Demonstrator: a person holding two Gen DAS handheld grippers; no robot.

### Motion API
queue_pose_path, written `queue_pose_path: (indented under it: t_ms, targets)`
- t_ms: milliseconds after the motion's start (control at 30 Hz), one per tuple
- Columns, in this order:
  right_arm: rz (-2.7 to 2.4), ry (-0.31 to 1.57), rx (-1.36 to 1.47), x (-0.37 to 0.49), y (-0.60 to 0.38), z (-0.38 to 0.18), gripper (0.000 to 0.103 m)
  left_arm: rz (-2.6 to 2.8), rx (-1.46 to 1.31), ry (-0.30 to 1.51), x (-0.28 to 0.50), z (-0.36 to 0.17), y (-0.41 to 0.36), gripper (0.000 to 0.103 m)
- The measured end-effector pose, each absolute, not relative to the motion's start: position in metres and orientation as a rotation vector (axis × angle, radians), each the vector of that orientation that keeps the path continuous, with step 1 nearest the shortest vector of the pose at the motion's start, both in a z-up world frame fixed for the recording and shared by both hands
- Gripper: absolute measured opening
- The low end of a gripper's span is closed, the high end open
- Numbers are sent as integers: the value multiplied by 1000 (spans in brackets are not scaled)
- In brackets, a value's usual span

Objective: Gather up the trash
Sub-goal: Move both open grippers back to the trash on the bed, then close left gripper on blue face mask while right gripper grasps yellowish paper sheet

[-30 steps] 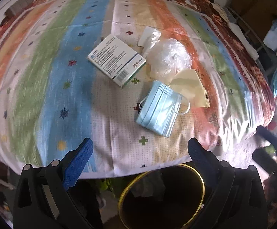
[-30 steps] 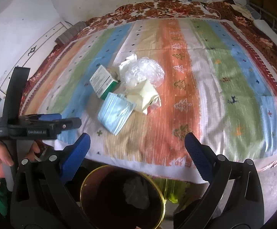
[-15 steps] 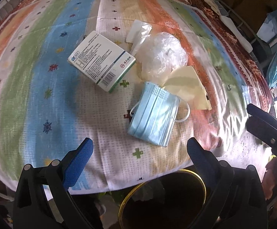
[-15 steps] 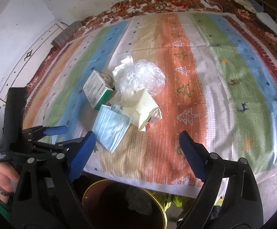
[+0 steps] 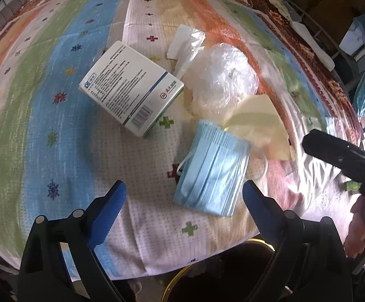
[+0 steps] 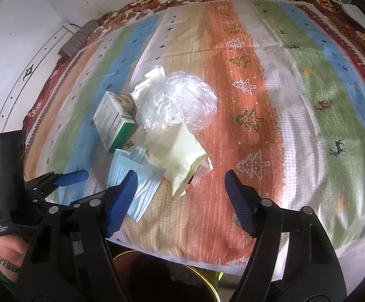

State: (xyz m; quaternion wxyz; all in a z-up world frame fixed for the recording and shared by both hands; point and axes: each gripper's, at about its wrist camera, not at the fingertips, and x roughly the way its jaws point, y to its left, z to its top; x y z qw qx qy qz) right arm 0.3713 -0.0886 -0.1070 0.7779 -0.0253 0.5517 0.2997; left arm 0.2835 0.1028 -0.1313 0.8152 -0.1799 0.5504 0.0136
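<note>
A small heap of trash lies on the striped cloth: a blue face mask [image 5: 212,171] [image 6: 137,176], a white and green box [image 5: 132,88] [image 6: 114,123], a crumpled clear plastic bag [image 5: 222,80] [image 6: 179,103], a cream paper wrapper [image 5: 258,123] [image 6: 182,156] and a white tissue [image 5: 185,42] [image 6: 152,80]. My left gripper [image 5: 183,193] hovers just before the mask, its jaws wide but closing, touching nothing. My right gripper [image 6: 181,181] hangs near the wrapper's lower end, jaws closing, nothing pressed between them.
A dark bin with a yellow rim [image 5: 172,281] [image 6: 207,276] stands below the cloth's near edge. A person's hand [image 6: 3,249] holds the left gripper. Clutter and a rack [image 5: 333,37] crowd the far right side; a white wall [image 6: 18,25] is on the left.
Both grippers have dropped closer to the trash heap. The right gripper's jaws have narrowed clearly, the left's slightly. The right gripper has come into the left wrist view.
</note>
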Motion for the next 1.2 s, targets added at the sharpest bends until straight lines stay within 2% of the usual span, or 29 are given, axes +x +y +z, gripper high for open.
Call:
queue_pose_path:
  t_ms: [200, 267, 333, 400, 500, 600, 633, 733, 933, 1200]
  targets:
    - [649, 1235, -58, 378, -79, -120, 50, 31, -380, 1184, 289, -139, 103, 85]
    - [651, 1241, -73, 378, -76, -123, 43, 22, -390, 1186, 290, -142, 104, 79]
    - [648, 1249, -87, 379, -74, -127, 31, 15, -388, 1188, 291, -144, 103, 77]
    - [641, 1252, -98, 379, -74, -129, 23, 8, -376, 1188, 292, -146, 101, 74]
    - [637, 1256, -108, 379, -76, -132, 20, -5, -367, 1183, 295, -149, 98, 67]
    - [637, 1253, -117, 379, -78, -132, 15, -25, -374, 1200, 298, -154, 94, 43]
    - [637, 1247, -124, 378, -78, -132, 13, -24, -366, 1209, 300, -156, 92, 29]
    - [633, 1222, -150, 378, -80, -127, 8, -17, -369, 1219, 302, -153, 91, 13]
    - [643, 1196, -171, 374, -82, -117, 6, -3, -412, 1187, 299, -123, 93, 7]
    - [639, 1145, -185, 365, -91, -97, 5, 43, -467, 1146, 288, -92, 100, 6]
